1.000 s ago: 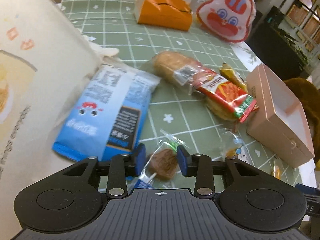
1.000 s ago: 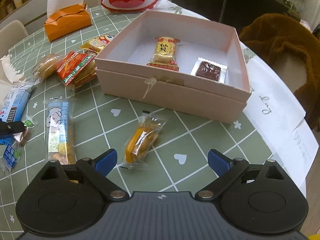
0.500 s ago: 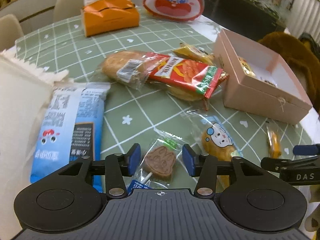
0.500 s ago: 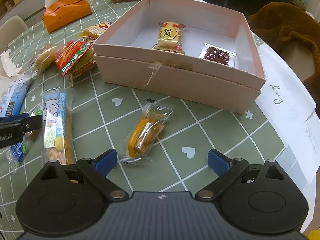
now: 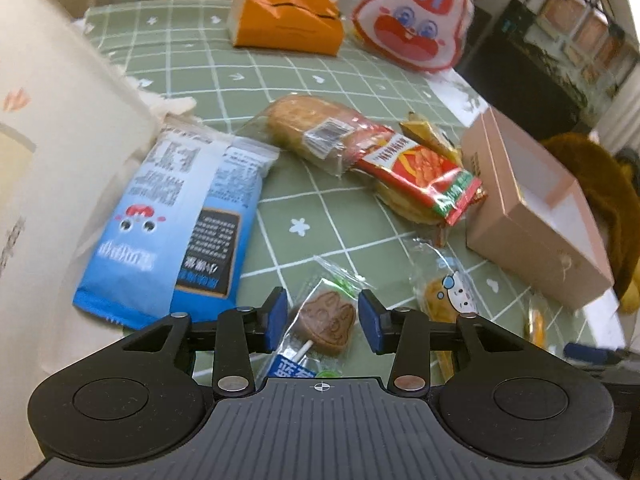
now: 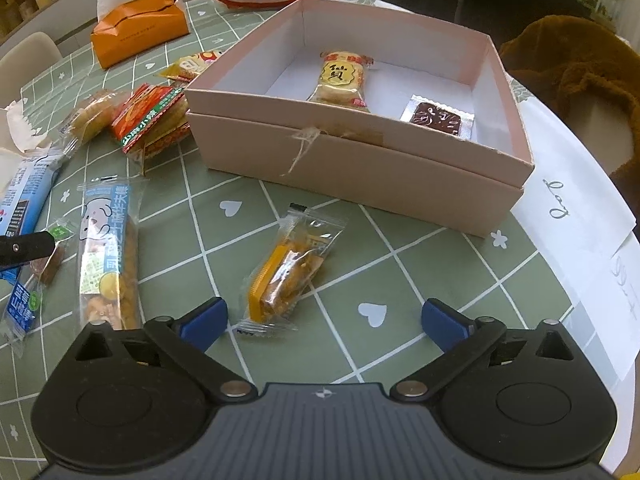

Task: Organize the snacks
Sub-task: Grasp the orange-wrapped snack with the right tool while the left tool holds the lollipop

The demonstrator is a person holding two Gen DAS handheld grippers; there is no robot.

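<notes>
Two claws over table, left claw [image 5: 323, 319] narrowing astride bunny lollipop [image 5: 327, 323], pads clear, right claw [image 6: 325, 316] spread wide.

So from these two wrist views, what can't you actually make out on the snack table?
- Lollipop, left wrist view: lower stick and wrapper hidden behind the left gripper body; whether the pads touch it is unclear.
- Pink box, left wrist view: contents hidden by its near wall.
- Bear-print snack, right wrist view: lower end covered by the right gripper finger.
- Blue packet, right wrist view: cut off by the left edge.
</notes>
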